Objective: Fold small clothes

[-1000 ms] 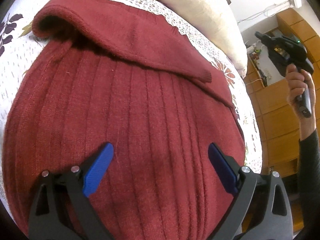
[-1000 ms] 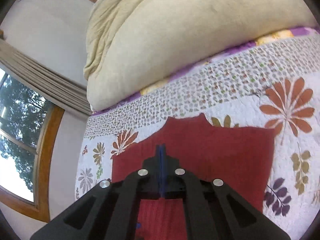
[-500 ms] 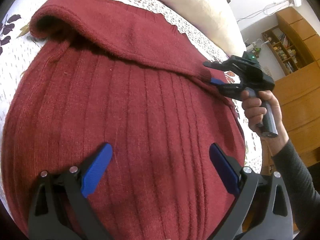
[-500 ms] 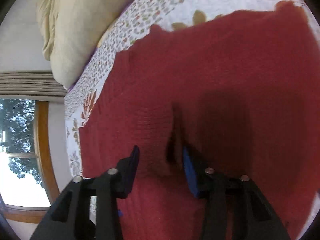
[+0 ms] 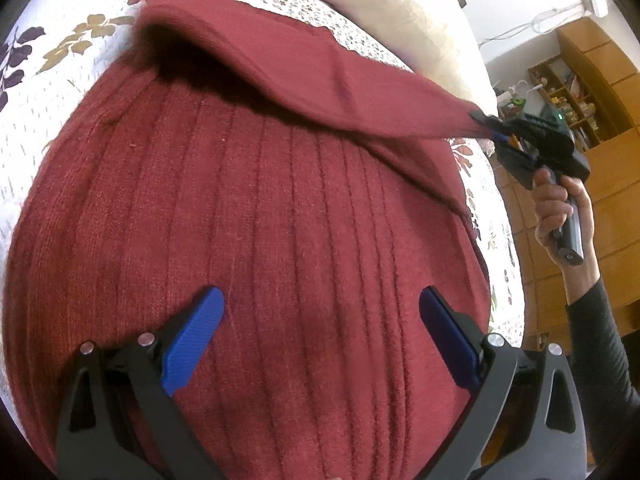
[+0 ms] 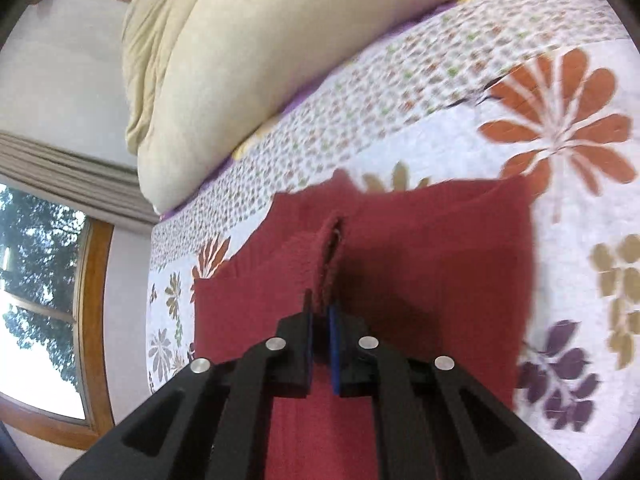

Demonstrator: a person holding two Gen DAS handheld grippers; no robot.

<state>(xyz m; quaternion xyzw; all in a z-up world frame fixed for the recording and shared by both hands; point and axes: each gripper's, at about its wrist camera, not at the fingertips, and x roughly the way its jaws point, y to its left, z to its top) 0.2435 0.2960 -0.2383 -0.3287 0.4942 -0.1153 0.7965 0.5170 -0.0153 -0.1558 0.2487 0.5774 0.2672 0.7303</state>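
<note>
Left wrist view: the red knit sweater (image 5: 280, 220) is seen spread flat on the floral bedspread (image 5: 60, 52), ribs running from 6 toward 12 o'clock, so the body's long axis is judged to lie along that line. The left hand-held gripper (image 5: 320, 336) is held above the body, blue pads spread wide, nothing between them. At 3 o'clock the sleeve cuff (image 5: 460, 124) is pinched in the right hand-held gripper (image 5: 496, 132) and lifted clear, the sleeve (image 5: 320, 72) stretched from 11 toward 3 o'clock. In the right wrist view the cuff is clamped between nearly closed pads. The fold is judged barely begun: sleeves and body remain to be folded.
</note>
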